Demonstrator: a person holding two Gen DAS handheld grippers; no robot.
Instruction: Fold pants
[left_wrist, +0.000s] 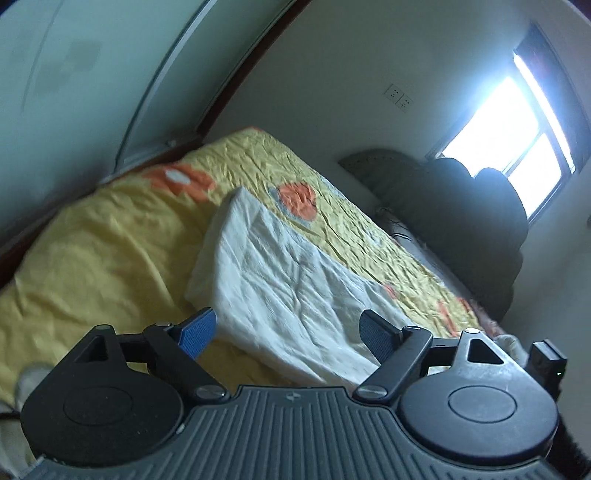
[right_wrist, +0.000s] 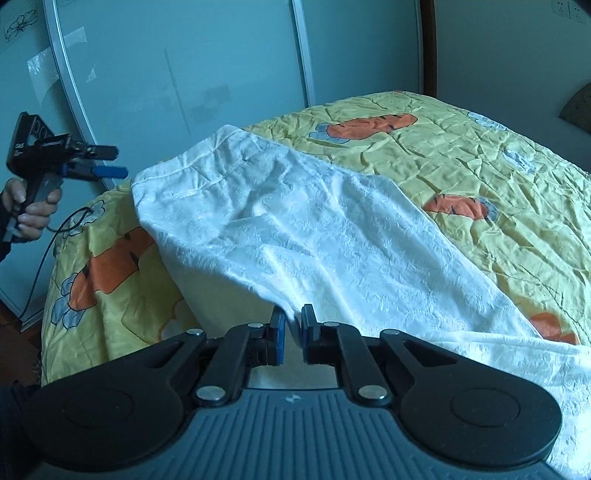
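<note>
While the white pants (right_wrist: 314, 229) lie spread across the yellow bedspread (right_wrist: 498, 177), nearest in the right wrist view sits the right gripper (right_wrist: 291, 332), its blue pads narrowed onto a pinch of the pants' near edge, the cloth rising in a small peak between them (a hold that looks meant to lift or carry that edge over for a fold). Beyond it the pants run away up the bed, one hemmed end draped toward the bed's far left corner. At that side, well apart from the cloth, a person's hand (right_wrist: 33, 210) grips the left gripper (right_wrist: 107, 162). From its own camera the left gripper (left_wrist: 288, 332) stands wide and empty, pads apart above the near end of the pants (left_wrist: 288, 280), probably poised to take a second corner. Farther off: orange flower prints, a sliding wardrobe door (right_wrist: 177, 74), a dark cushioned heap (left_wrist: 461, 206) under the bright window (left_wrist: 517, 129).
</note>
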